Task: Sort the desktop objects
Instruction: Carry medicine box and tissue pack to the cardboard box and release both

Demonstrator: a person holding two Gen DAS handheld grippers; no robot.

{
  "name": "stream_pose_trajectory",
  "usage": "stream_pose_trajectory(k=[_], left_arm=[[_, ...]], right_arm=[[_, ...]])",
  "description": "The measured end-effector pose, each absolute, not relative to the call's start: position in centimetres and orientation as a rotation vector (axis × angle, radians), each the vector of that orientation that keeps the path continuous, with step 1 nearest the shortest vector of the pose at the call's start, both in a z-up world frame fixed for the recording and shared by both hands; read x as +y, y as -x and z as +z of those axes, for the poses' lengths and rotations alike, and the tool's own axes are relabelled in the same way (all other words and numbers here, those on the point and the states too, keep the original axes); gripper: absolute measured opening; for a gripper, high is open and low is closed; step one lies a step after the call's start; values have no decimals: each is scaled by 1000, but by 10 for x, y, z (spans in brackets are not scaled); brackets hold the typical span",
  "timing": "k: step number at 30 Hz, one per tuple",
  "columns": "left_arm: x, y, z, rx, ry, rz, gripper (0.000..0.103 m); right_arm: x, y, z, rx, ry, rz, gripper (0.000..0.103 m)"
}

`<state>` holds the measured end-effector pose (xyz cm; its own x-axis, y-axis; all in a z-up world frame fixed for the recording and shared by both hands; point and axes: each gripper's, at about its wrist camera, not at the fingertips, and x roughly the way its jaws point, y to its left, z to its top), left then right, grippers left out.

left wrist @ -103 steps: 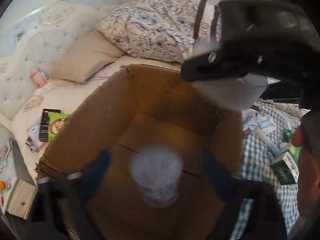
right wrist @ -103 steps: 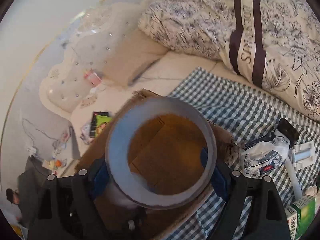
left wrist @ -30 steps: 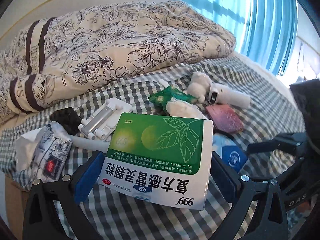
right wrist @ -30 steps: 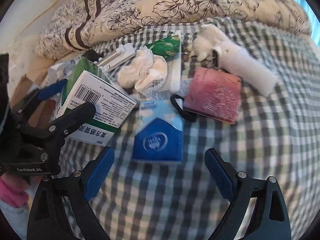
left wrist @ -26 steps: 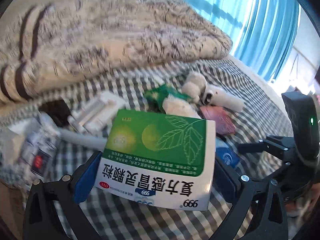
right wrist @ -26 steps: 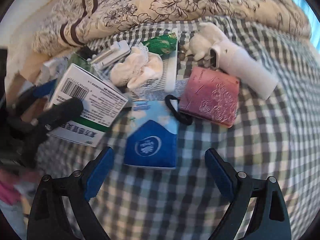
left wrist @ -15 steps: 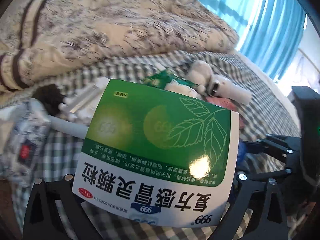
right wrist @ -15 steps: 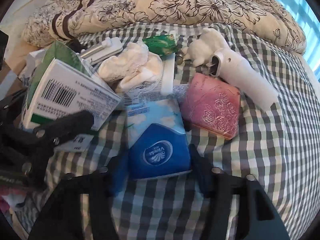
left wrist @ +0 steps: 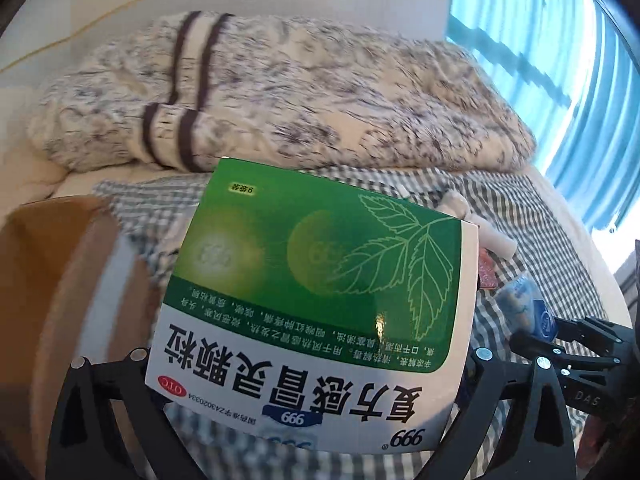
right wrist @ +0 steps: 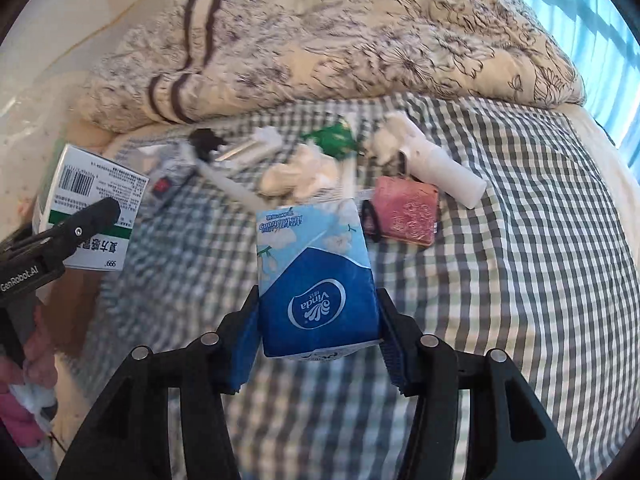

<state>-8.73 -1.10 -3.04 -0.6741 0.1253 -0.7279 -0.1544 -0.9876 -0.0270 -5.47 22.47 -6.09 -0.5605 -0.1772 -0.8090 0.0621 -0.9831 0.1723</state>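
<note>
My left gripper [left wrist: 312,364] is shut on a green and white medicine box [left wrist: 316,296], held up above the checked bedspread; the same medicine box [right wrist: 90,200] shows at the left of the right wrist view. The right gripper [right wrist: 316,332] is shut on a blue tissue pack [right wrist: 316,284], lifted off the bed. That tissue pack [left wrist: 528,312] peeks out at the right of the left wrist view. A brown cardboard box [left wrist: 52,280] stands at the left, beside the bed.
On the checked sheet [right wrist: 520,220] lie a pink wallet [right wrist: 404,210], a white handheld fan [right wrist: 436,168], crumpled white tissue [right wrist: 296,172], a green packet [right wrist: 332,136], a white clip and a black item. A flowered duvet [right wrist: 340,40] lies behind. Blue curtains [left wrist: 540,60] hang at the right.
The left gripper has lifted the medicine box and swung left towards the cardboard box. The right gripper closed on the blue tissue pack and raised it off the sheet.
</note>
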Motion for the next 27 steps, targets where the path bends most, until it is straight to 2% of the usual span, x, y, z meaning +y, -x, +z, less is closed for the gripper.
stream_pose_trajectory(k=[6,11,17,24,26,27], left_arm=[[-59,48,24,46,1140,2832,99],[-114,26,57,114,1129,2965,99],[-181,17,34,36,1255,3020,99],[-219,35,1,-71,1344,3016,99],[-228,40,-7,-107,1379,3011,101],[-232,44,-11,-109,1405,3011,102]], right_arm=[[175,30,-21,-160,-1276,-2604,53],[100,35,31,-123,-1105,-2526,53],[-11,67,57,-80,-1011,-2366,53],[-102,128,30,-51,-1137,-2242,53],[-114,141,23,-56,-1139,-2208,56],[-119,144,22,-57,-1143,-2173,63]])
